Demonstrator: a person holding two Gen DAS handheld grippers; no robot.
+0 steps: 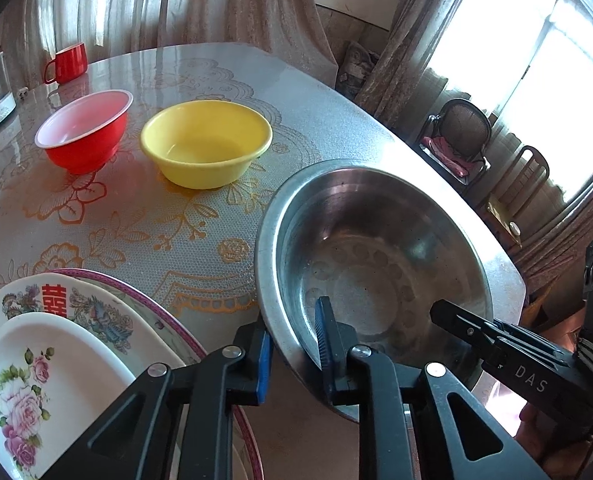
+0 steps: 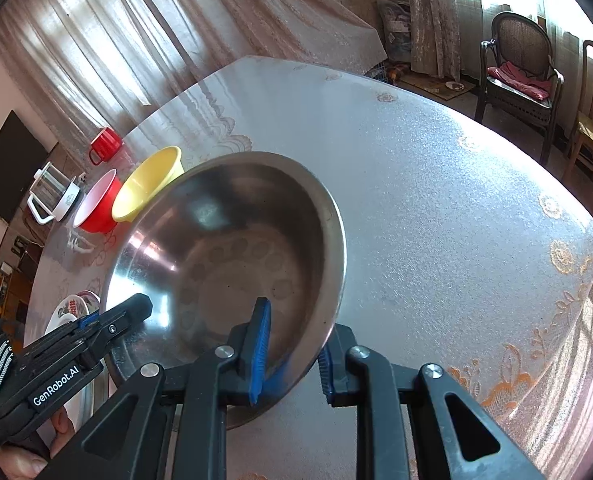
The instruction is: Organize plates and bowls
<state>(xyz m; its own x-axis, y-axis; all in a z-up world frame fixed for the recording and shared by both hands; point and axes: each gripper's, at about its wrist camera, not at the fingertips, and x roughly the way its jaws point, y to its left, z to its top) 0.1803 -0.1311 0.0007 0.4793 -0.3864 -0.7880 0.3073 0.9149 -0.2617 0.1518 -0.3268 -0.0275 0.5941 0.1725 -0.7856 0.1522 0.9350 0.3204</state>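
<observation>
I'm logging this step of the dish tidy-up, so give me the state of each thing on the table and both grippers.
Steel bowl: empty, rim clamped on two sides.
Left gripper: fingers shut on the rim.
Right gripper: fingers shut on the rim.
Yellow bowl: upright, empty.
Red bowl: upright, empty.
Plates: stacked, white floral one on top.
Red mug: upright.

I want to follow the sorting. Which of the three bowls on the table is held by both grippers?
The steel bowl: each hand-held gripper clamps its near rim. The yellow bowl and red bowl stand untouched behind.
</observation>
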